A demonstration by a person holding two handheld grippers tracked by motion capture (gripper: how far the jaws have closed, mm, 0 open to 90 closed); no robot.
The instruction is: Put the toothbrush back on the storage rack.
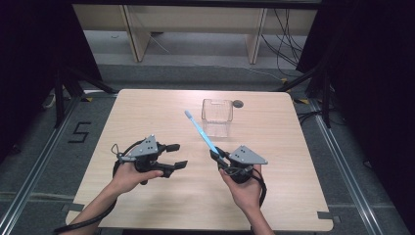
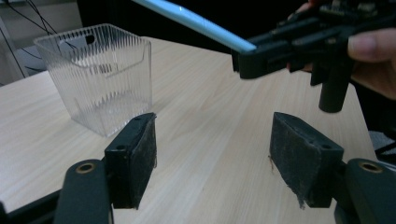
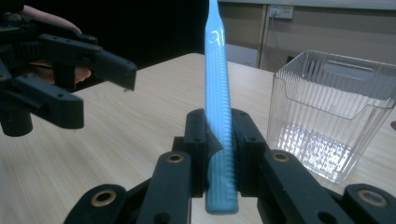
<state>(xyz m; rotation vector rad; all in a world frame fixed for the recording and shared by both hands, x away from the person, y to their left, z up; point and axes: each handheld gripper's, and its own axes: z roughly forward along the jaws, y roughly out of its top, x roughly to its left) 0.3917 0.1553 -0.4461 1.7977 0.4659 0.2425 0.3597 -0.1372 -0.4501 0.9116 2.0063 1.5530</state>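
High view. We list a light wooden worktop; a clear ribbed container standing upright at upper centre; a blue toothbrush slanting from frame centre up and left, its head in the air just left of the container. The right hand-held gripper, lower centre-right, is closed on the handle end. The left hand-held gripper, lower centre-left, has its jaws wide apart and holds nothing.

Left gripper view. We note the container at upper left and the toothbrush crossing the top of the frame.

Right gripper view. The toothbrush stands clamped at centre, container at right.

Step, as we judge it: carrying the toothbrush to the container. The next move calls for lifting it over the rim and lowering it in.
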